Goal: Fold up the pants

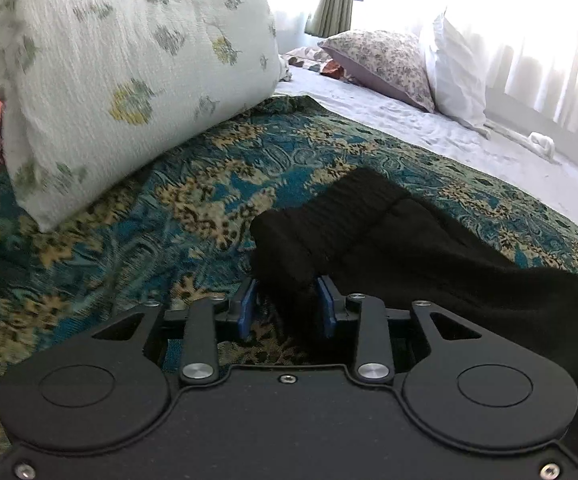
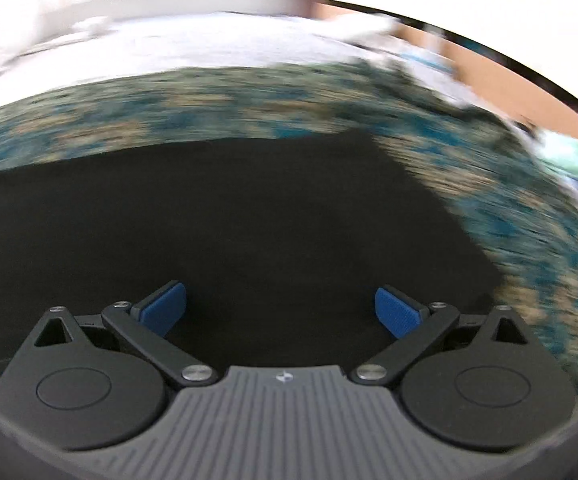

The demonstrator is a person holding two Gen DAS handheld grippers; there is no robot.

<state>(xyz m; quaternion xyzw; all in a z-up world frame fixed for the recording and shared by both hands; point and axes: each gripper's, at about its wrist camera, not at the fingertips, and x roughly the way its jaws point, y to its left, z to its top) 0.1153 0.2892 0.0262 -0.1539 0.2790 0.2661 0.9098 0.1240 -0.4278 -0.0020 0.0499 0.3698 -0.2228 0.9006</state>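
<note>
your left tool [image 1: 287, 304] pinching the pants [image 1: 369, 224] waistband, beside the pillow [image 1: 129, 72] | right tool [image 2: 281, 312] spread wide over the pants

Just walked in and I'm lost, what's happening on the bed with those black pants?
A person is folding black pants on a teal patterned bedspread, holding a tool in each hand. The left tool is pinching a bunched edge of the fabric near the ribbed band. The right tool is wide open over a flat stretch of the pants, gripping nothing; its view is blurred. A big floral pillow sits beside the work.
</note>
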